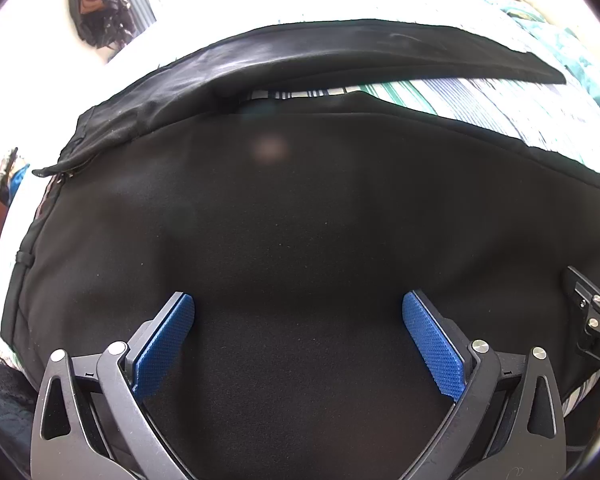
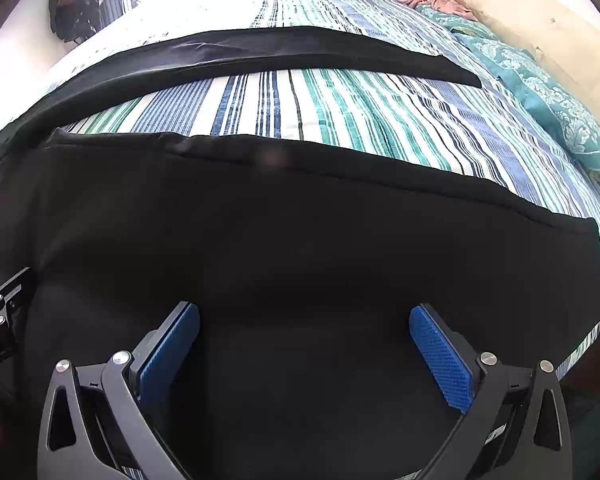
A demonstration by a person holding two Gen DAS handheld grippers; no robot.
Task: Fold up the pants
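Observation:
Black pants (image 1: 300,208) lie spread flat on a striped bed, legs apart in a V. The waistband with its zipper (image 1: 60,172) is at the left of the left wrist view. The far leg (image 1: 360,52) runs across the back; the near leg (image 2: 280,240) fills the right wrist view, its hem at the right (image 2: 596,256). My left gripper (image 1: 298,312) is open and empty just above the near leg by the seat. My right gripper (image 2: 304,324) is open and empty above the near leg further toward the hem. Each gripper's body shows at the edge of the other's view (image 1: 592,320).
The bed has a blue, green and white striped cover (image 2: 340,112). A teal patterned quilt (image 2: 540,92) and loose clothes (image 2: 440,0) lie at the far right. A dark bag (image 1: 100,12) hangs on the wall at the far left.

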